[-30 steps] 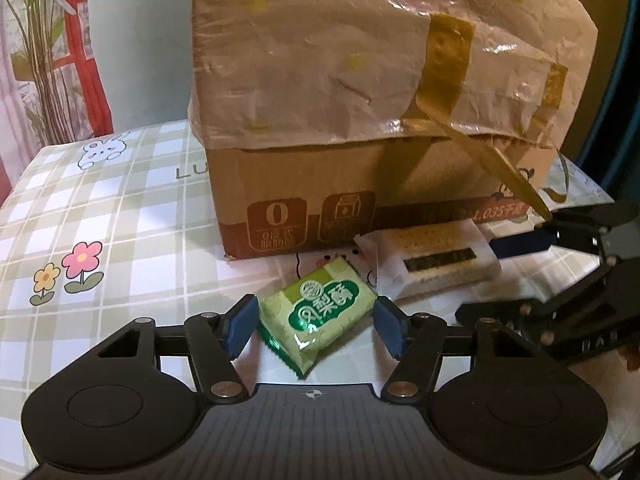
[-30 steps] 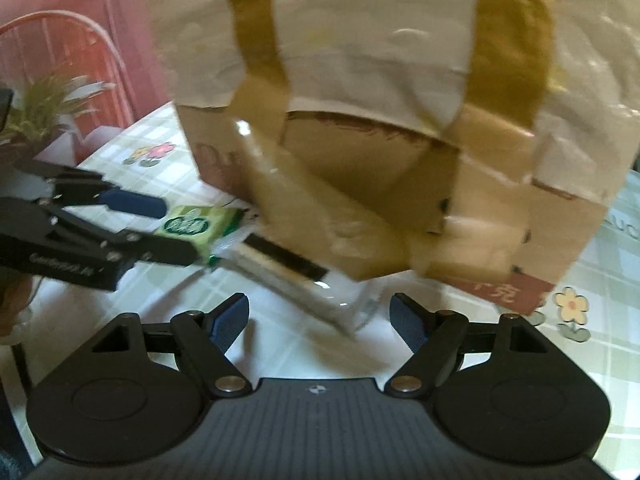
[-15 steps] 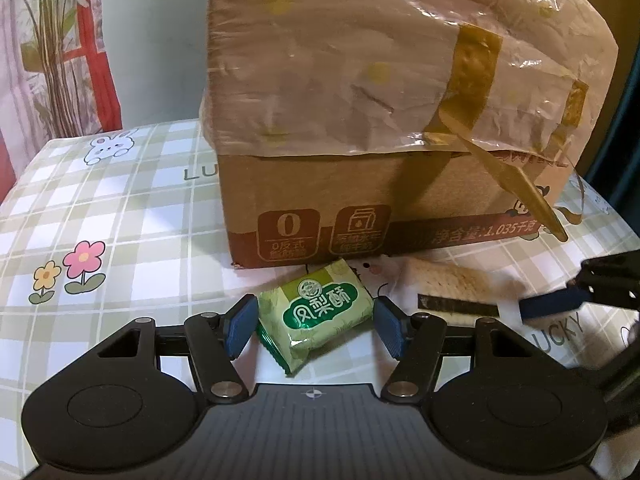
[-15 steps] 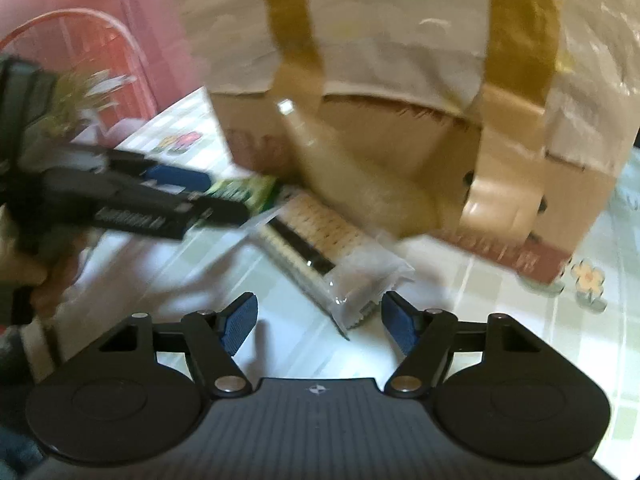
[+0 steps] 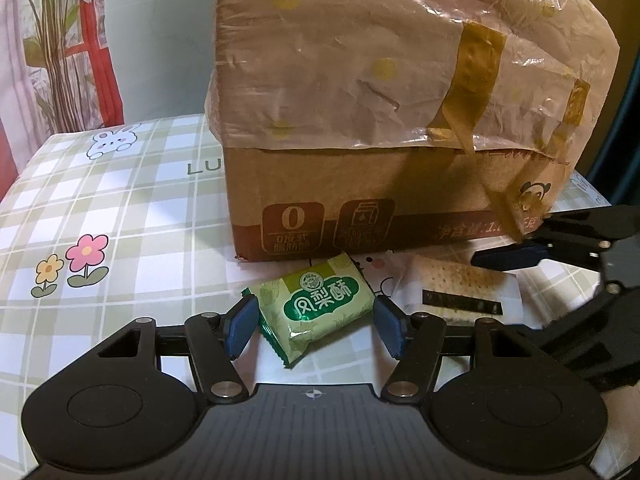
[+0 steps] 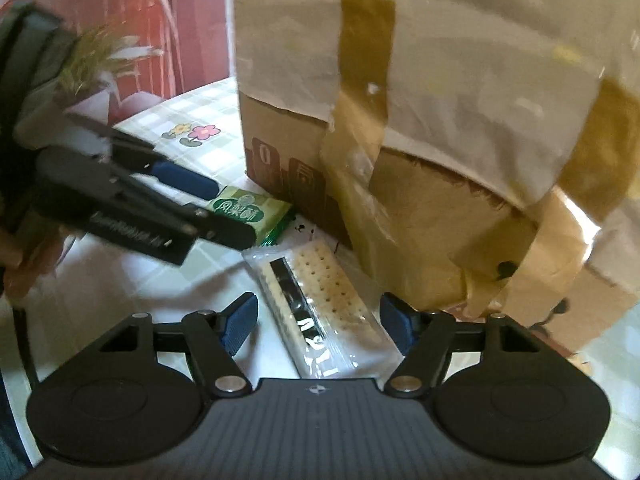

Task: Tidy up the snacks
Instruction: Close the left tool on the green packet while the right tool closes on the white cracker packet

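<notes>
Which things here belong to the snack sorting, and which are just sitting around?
Part of the job:
- green snack packet, between the left gripper's pads
- clear cracker pack, between the right gripper's closing pads
- taped cardboard box, probably where the snacks go

Just lying about:
- checked tablecloth with flower prints
- dried plant stems behind the table

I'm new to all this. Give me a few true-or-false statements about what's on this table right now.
1. The green snack packet lies between the left hand-held gripper's fingers. True.
2. The cracker pack stands upright on the box. False: it lies flat on the tablecloth beside the cardboard box.
3. Plastic held with brown tape covers the box's top. True.
4. The right hand-held gripper is lifting the green packet. False: the cracker pack lies between its closing fingers.
</notes>
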`<state>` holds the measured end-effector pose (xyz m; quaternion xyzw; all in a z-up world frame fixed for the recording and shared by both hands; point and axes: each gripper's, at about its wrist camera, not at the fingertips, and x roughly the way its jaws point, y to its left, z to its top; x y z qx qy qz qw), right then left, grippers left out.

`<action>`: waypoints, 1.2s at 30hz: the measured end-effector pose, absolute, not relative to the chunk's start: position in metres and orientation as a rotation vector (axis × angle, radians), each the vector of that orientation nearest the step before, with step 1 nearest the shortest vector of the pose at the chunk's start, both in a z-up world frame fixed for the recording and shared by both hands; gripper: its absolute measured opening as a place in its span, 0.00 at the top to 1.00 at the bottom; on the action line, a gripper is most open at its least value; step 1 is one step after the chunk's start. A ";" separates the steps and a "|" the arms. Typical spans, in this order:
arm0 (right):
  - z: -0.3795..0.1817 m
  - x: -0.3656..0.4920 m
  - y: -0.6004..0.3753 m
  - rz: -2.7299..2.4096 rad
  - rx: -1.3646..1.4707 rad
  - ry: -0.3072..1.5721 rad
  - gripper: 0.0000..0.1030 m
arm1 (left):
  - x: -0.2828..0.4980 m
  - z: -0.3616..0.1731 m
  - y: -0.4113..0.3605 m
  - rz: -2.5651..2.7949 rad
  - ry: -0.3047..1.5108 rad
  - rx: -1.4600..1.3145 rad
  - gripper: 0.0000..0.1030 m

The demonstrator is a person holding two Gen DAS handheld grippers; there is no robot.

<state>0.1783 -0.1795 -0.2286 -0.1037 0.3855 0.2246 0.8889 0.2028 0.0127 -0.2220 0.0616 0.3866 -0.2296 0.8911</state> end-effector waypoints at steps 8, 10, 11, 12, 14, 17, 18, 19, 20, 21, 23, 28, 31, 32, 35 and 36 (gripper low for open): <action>-0.231 0.180 -0.201 0.447 -0.089 0.832 0.44 | 0.205 -0.211 0.013 -0.570 0.776 0.125 0.36; -0.231 0.173 -0.210 0.431 -0.055 0.829 0.45 | 0.211 -0.206 0.010 -0.576 0.758 0.142 0.36; -0.231 0.170 -0.214 0.419 -0.041 0.827 0.45 | 0.216 -0.206 0.009 -0.579 0.761 0.141 0.36; -0.231 0.168 -0.216 0.408 -0.029 0.826 0.45 | 0.222 -0.207 0.008 -0.588 0.777 0.130 0.36; -0.230 0.163 -0.223 0.386 0.000 0.827 0.45 | 0.234 -0.211 0.006 -0.599 0.811 0.115 0.36; -0.230 0.159 -0.229 0.374 0.020 0.823 0.46 | 0.243 -0.216 0.005 -0.605 0.833 0.102 0.36; -0.230 0.158 -0.230 0.373 0.022 0.821 0.46 | 0.245 -0.218 0.006 -0.611 0.845 0.082 0.36; -0.230 0.157 -0.228 0.371 0.023 0.819 0.46 | 0.245 -0.219 0.008 -0.611 0.850 0.062 0.36; -0.230 0.156 -0.226 0.371 0.025 0.818 0.46 | 0.248 -0.220 0.011 -0.608 0.851 0.049 0.35; -0.230 0.156 -0.226 0.370 0.029 0.816 0.46 | 0.246 -0.221 0.012 -0.606 0.853 0.039 0.35; -0.231 0.154 -0.230 0.368 0.035 0.813 0.46 | 0.237 -0.222 0.015 -0.605 0.854 0.028 0.34; -0.232 0.152 -0.226 0.351 0.032 0.803 0.45 | 0.206 -0.230 0.015 -0.577 0.861 0.080 0.33; -0.234 0.147 -0.224 0.343 0.032 0.791 0.45 | 0.189 -0.235 0.008 -0.524 0.819 0.147 0.33; -0.235 0.146 -0.224 0.341 0.032 0.784 0.45 | 0.187 -0.236 0.006 -0.507 0.810 0.144 0.34; -0.236 0.144 -0.223 0.334 0.032 0.769 0.45 | 0.185 -0.238 -0.002 -0.465 0.790 0.124 0.34; -0.236 0.142 -0.223 0.332 0.033 0.763 0.45 | 0.186 -0.237 -0.004 -0.454 0.786 0.128 0.36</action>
